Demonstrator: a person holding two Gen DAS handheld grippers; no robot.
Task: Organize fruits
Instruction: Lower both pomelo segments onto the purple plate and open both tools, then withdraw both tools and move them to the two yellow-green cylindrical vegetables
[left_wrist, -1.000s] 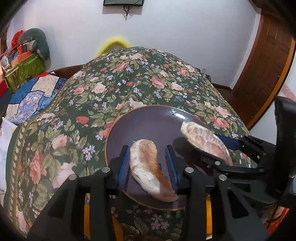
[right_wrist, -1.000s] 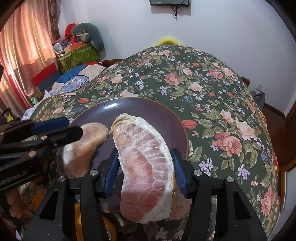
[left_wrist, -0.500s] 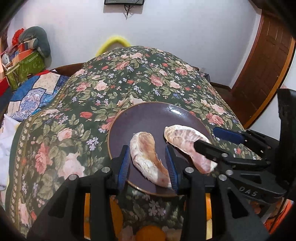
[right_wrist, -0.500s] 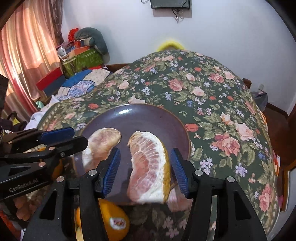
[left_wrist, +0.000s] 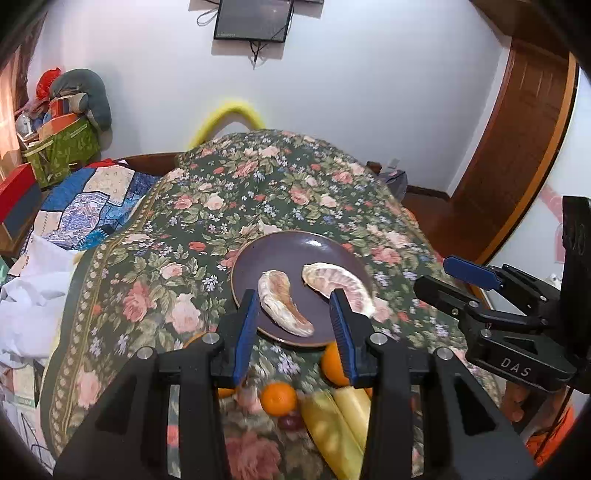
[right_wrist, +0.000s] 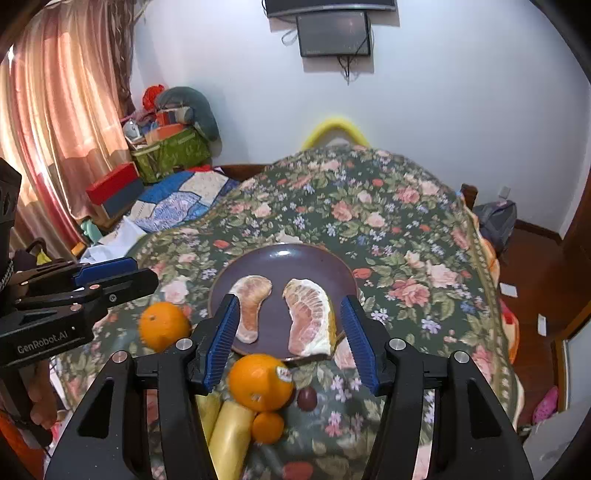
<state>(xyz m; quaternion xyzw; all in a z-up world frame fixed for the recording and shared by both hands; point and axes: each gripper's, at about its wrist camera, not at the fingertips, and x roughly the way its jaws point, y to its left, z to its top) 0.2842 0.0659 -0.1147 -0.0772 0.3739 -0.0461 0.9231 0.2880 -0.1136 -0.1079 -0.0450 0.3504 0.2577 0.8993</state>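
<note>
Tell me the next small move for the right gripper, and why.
Probably lower the open right gripper onto the big orange just below it. Both pomelo wedges already lie on the plate, while oranges and bananas remain loose on the tablecloth.

Both wrist cameras sit just behind their grippers at the near edge of the floral-clothed table (left_wrist: 177, 229), looking down and forward toward the far white wall. The left view looks from the left, the right from the right. Both share the purple plate (left_wrist: 280, 251) (right_wrist: 314, 262), with each gripper intruding at the other's side edge.
</note>
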